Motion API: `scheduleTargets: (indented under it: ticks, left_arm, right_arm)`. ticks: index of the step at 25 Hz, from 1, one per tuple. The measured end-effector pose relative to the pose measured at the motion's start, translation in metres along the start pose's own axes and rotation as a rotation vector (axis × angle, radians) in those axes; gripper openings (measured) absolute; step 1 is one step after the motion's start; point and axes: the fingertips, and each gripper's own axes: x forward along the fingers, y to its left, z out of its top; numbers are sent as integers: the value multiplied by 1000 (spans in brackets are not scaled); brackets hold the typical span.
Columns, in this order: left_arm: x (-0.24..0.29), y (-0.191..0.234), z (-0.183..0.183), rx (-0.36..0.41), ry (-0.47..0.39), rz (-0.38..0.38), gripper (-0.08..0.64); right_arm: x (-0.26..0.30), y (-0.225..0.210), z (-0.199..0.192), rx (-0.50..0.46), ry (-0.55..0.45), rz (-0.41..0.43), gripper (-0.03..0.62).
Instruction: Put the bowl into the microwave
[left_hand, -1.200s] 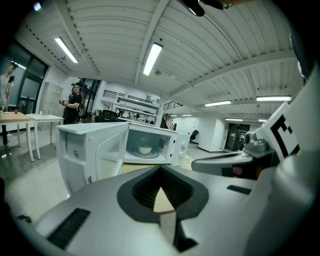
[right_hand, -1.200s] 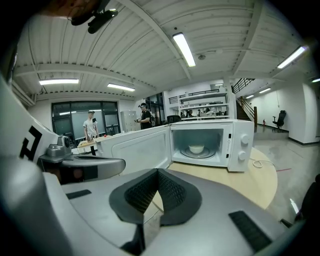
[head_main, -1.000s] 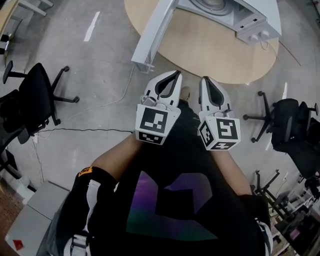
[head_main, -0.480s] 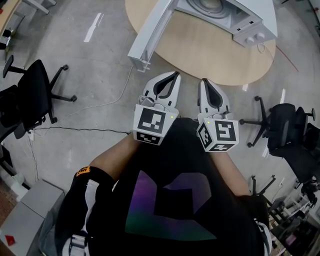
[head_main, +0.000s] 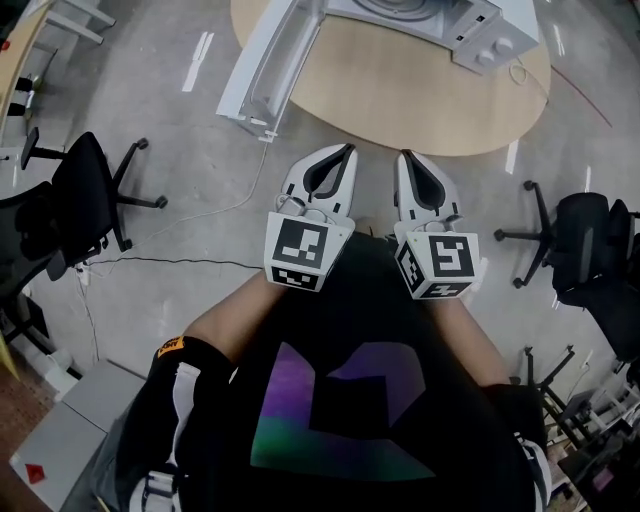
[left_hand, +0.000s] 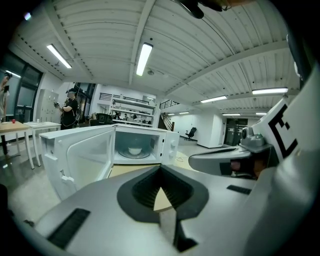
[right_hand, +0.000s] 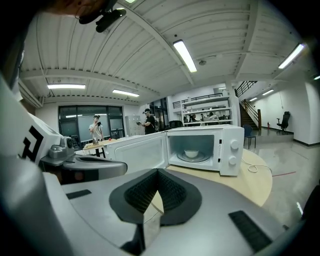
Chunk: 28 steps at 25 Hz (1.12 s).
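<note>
The left hand-held gripper (head_main: 346, 148) and the right hand-held gripper (head_main: 403, 156) are held side by side close to the person's body, above the floor and short of the near edge of the round wooden bench (head_main: 400, 100). Both are pointed towards the bench. In the left gripper view, the jaws of the left hand-held gripper (left_hand: 160, 168) are seen drawn together at the tips, with nothing held between them. In the right gripper view, the jaws of the right hand-held gripper (right_hand: 157, 171) are likewise closed on nothing.

A white microwave (right_hand: 231, 150) is placed on the far part of the bench. Its door (right_hand: 142, 150) is swung fully open to the left. A white bowl (right_hand: 191, 153) is seen inside the microwave, resting on the turntable; it is also visible in the left gripper view (left_hand: 134, 150). A white cable (right_hand: 252, 167) is laid on the bench just right of the microwave.

On the floor, a black office chair (head_main: 75, 195) is seen to the left and another (head_main: 585, 240) to the right. Two people (right_hand: 96, 127) (right_hand: 148, 122) are visible far behind the bench.
</note>
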Motion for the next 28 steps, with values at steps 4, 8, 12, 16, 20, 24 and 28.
scheduleTargets:
  ticks: [4,8,12,16,20,24,28]
  left_arm:
    - [5,-14,3,12,0,8,44]
    - [10,-26,2,22,9,19,44]
    - [13,-40,0,36,16,33,44]
    - [13,-49,-6,32,25,59,44]
    - [12,-61,-11,32,34,92,44]
    - [11,-76,-16,38,41,116,44]
    - [7,-89,-23,34,52,151,44]
  right_arm:
    - [-10,-10,0,1,-10,14,18]
    - [-18,-22,-1,10,-17,25,18]
    - [-26,-30,-7,19,-19,44,18]
    - [-32,-34,-12,24,-20,70,18]
    - [-41,-40,-17,26,-22,103,18]
    - [-51,-46,-22,30,-25,136,18]
    - [-61,-49,-29,33,-25,174,18]
